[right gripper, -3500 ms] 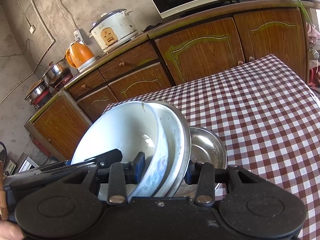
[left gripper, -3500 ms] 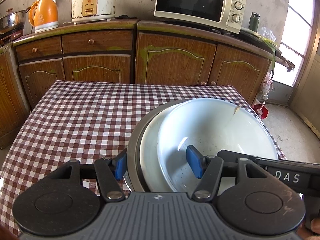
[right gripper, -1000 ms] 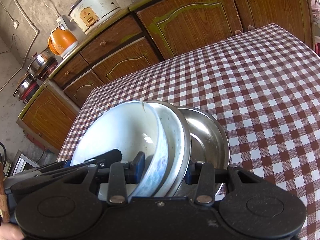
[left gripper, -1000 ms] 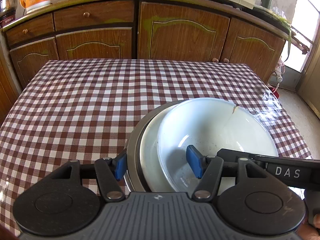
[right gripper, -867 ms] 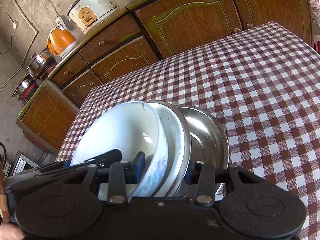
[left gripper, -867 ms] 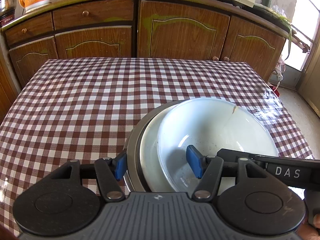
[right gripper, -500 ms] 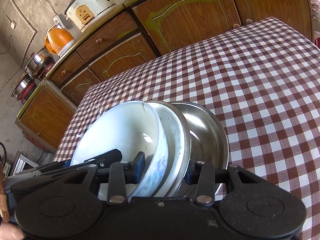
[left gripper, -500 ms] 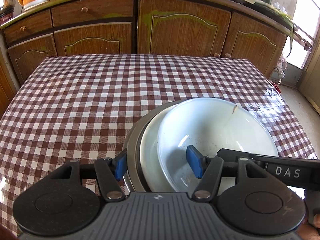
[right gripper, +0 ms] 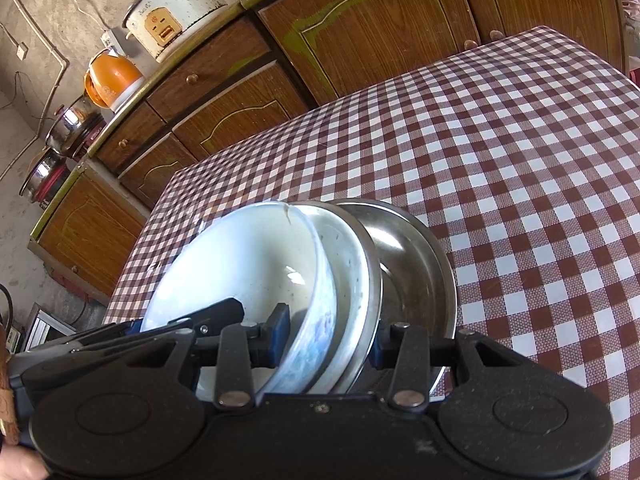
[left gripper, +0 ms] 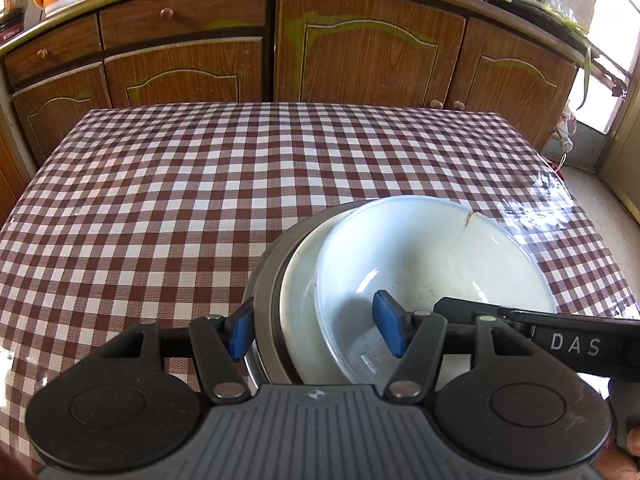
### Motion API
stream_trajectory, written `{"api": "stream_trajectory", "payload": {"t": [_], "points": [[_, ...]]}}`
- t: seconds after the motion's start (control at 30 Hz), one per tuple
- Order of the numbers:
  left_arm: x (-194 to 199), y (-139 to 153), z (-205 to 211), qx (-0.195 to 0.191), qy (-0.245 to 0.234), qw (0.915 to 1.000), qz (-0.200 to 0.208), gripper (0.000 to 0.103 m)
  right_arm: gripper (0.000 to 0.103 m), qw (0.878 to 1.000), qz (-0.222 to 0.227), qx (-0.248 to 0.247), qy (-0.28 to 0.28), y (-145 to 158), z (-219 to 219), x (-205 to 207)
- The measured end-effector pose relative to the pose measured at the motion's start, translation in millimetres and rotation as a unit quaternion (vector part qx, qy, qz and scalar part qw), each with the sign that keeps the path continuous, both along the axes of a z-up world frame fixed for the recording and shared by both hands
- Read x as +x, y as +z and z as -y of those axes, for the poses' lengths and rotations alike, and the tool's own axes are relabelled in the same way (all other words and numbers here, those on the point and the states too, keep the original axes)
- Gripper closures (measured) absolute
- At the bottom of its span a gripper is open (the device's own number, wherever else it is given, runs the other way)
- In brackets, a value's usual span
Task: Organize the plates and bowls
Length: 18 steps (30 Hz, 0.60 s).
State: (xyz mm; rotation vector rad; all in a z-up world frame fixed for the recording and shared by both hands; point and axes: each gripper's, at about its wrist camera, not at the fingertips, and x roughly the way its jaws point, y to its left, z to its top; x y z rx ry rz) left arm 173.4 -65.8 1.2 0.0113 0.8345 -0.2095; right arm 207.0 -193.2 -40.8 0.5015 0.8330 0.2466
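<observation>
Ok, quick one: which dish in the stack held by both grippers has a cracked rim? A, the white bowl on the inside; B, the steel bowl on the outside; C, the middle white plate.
A: a crack runs down from the rim of the white bowl, the innermost dish.

Both wrist views look steeply down, close over the checked table (left gripper: 200,200). Both face the cabinets (right gripper: 360,32) beyond. They share the stacked bowls (left gripper: 420,264).

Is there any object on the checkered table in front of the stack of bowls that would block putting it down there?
Nothing visible does. The checkered table shows only bare cloth ahead of the stack of bowls, which the left tool and right tool both clamp. The cloth directly under the stack is hidden.
</observation>
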Motion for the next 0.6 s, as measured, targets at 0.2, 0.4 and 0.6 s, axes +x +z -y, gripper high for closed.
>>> {"api": "stream_trajectory", "payload": {"t": [0.2, 0.4, 0.6], "points": [[4, -2, 1, 0.002, 0.0, 1.0, -0.002, 0.04, 0.055, 1.0, -0.002, 0.002, 0.0, -4, 2, 5], [9, -5, 4, 0.005, -0.002, 1.0, -0.003, 0.041, 0.055, 1.0, -0.003, 0.004, -0.001, -8, 5, 8], [11, -9, 8, 0.006, -0.004, 1.0, -0.004, 0.04, 0.055, 1.0, -0.005, 0.005, -0.002, -11, 8, 9]]}}
